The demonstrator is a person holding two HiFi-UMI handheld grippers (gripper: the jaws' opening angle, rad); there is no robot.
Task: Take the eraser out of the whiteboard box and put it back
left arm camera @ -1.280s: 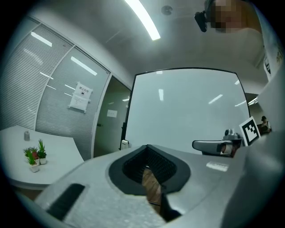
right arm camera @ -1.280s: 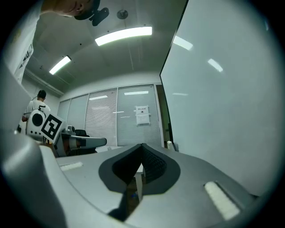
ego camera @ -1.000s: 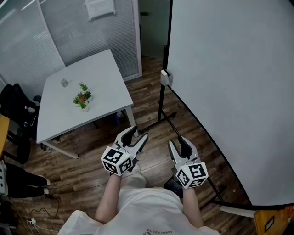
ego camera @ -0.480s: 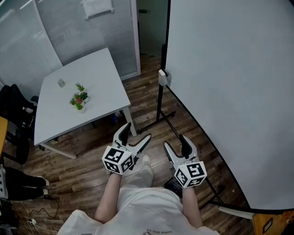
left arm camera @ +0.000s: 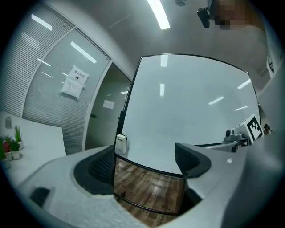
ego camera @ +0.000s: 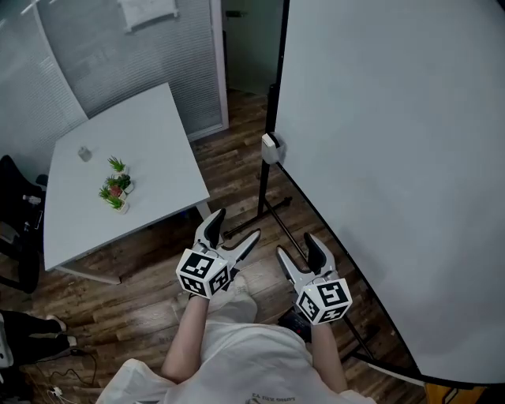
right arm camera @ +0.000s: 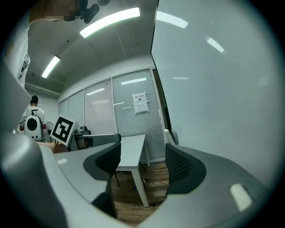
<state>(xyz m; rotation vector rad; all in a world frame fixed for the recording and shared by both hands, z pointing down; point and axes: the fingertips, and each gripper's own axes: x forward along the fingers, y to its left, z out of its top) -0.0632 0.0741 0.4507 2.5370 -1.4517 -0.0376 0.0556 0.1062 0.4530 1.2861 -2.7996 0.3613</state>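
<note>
room: office with a wood plank floor point(ego camera: 150, 276) and a glass wall with blinds point(ego camera: 87, 55) at the far left
chair: 1, black, far left edge point(ego camera: 14, 197)
table: 1, white, left of centre point(ego camera: 158, 134)
plants: 1 cluster of about 3 small green pot plants point(ego camera: 115, 183) on the table's left half
small grey item: 1 point(ego camera: 84, 154), on the table just beyond the plants; can't tell what it is
paper notice: 1 point(ego camera: 146, 9) stuck on the glass wall; print too small to read
left gripper: 1 point(ego camera: 235, 225), near centre over the floor, pointing level toward the far side. Jaws have just been opening and stand wide apart. Nothing is between them; only the floor and the whiteboard's lower edge show through the gap.
marker cubes: 2, one per gripper point(ego camera: 203, 274) point(ego camera: 323, 301); black-and-white square codes, no letters
whiteboard box: 1, small and white point(ego camera: 271, 147), fixed to the whiteboard's left edge, far from both grippers and untouched; seen beyond the left jaw in the left gripper view point(left arm camera: 121, 144)
eraser: can't be told apart from the box in any view
stand: black legs point(ego camera: 268, 209) under the box
right gripper: 1 point(ego camera: 297, 246), just right of the left one, near the whiteboard's lower edge. Jaws have just been opening and stand wide apart, empty.
whiteboard: 1, large, blank point(ego camera: 394, 158), fills the right side
</note>
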